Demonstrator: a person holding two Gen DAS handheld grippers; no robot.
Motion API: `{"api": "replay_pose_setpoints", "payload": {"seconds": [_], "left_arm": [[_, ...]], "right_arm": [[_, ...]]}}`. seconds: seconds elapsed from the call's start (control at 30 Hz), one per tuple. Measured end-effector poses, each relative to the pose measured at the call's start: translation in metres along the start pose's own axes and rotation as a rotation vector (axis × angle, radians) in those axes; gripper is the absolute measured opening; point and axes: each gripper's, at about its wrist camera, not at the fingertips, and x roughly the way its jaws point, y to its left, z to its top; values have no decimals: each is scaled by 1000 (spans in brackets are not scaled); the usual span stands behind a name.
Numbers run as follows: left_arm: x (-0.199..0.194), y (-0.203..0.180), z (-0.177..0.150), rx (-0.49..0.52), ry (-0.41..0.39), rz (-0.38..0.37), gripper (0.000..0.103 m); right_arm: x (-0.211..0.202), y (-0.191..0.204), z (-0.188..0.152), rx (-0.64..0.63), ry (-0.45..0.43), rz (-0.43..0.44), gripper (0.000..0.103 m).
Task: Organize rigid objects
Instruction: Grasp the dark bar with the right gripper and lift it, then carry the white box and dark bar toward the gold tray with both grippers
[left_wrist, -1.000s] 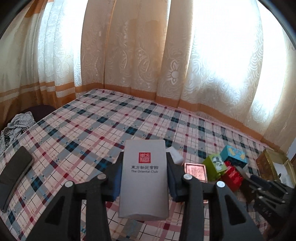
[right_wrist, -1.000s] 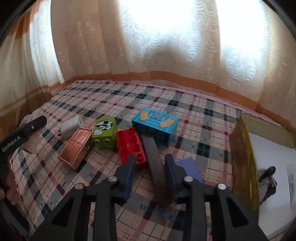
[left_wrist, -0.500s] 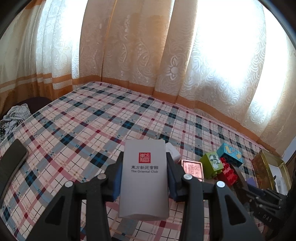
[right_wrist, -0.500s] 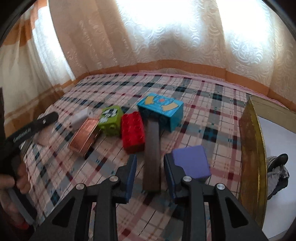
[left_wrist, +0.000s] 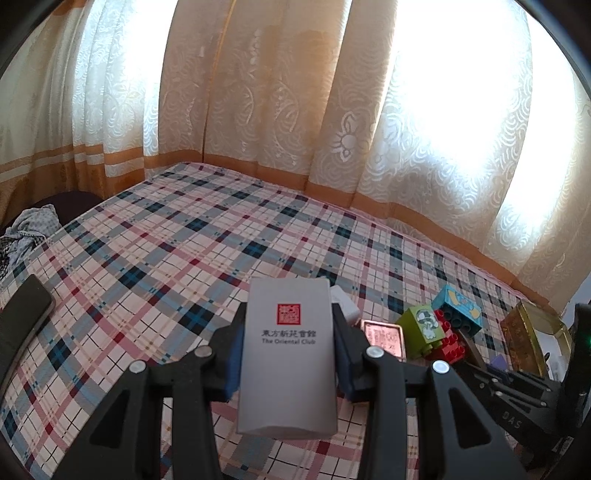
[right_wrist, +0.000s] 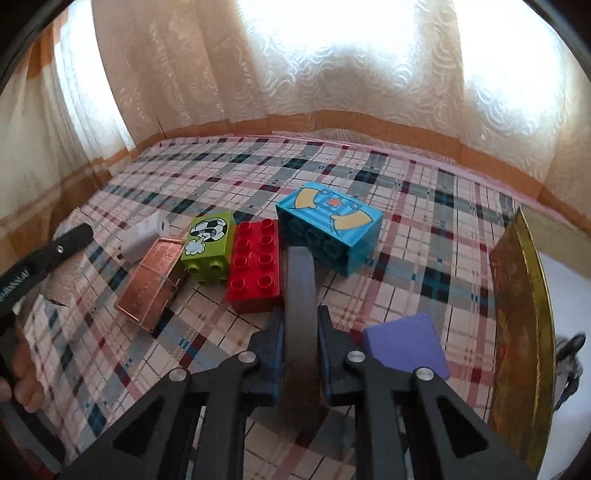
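My left gripper (left_wrist: 288, 332) is shut on a white card box (left_wrist: 288, 354) with a red seal and "The Oriental Club" print, held above the plaid bed. My right gripper (right_wrist: 300, 325) is shut on a dark flat bar (right_wrist: 300, 314) whose far end lies between the red brick (right_wrist: 255, 264) and the blue brick (right_wrist: 328, 225). A green brick (right_wrist: 210, 245), a copper tin (right_wrist: 149, 282) and a white charger (right_wrist: 142, 236) lie to the left. A purple block (right_wrist: 404, 345) sits right of my right fingers.
A gold box (right_wrist: 521, 332) stands open at the right edge of the bed. A dark flat object (left_wrist: 22, 314) lies at the bed's left side, with crumpled cloth (left_wrist: 26, 236) beyond. Curtains hang behind the plaid bed (left_wrist: 207, 236).
My right gripper has closed in around the dark bar and moved forward along it. My left gripper has stayed shut on the white box, lifting slightly so more of the bed shows.
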Motion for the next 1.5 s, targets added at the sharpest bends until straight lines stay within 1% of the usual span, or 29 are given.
{"api": "replay_pose_setpoints", "payload": {"seconds": [0.03, 0.1, 0.2, 0.3, 0.47, 0.57, 0.7, 0.87, 1.03, 1.17, 1.3, 1.5], "left_arm": [[0, 0, 0, 0, -6, -2, 40], [-2, -1, 1, 0, -23, -12, 40], [-7, -2, 2, -1, -62, -30, 40], [-10, -4, 3, 3, -84, -44, 40], [-14, -11, 1, 27, -112, -53, 40], [-16, -17, 0, 51, -130, -49, 40], [-18, -22, -1, 57, -138, -56, 40], [-20, -27, -3, 37, -130, -74, 40], [-26, -36, -5, 33, -138, -72, 40], [-31, -49, -8, 52, -146, -61, 40], [-34, -64, -12, 71, -146, -67, 40], [-39, -91, -18, 110, -152, -76, 40]], "right_arm": [[-3, -2, -2, 16, -6, 8, 17], [-12, -5, -6, 40, -43, 36, 17], [-33, -3, -10, 35, -130, 53, 17], [-51, -2, -10, 49, -207, 85, 17], [-77, 5, -15, 14, -334, 42, 17], [-88, 4, -15, 18, -384, 39, 17], [-95, 0, -16, 33, -411, 50, 17], [-103, -7, -20, 41, -426, 39, 17], [-112, -15, -24, 53, -445, 26, 17], [-116, -22, -27, 60, -450, 15, 17], [-122, -29, -32, 56, -462, -11, 17], [-135, -51, -39, 90, -478, -31, 17]]}}
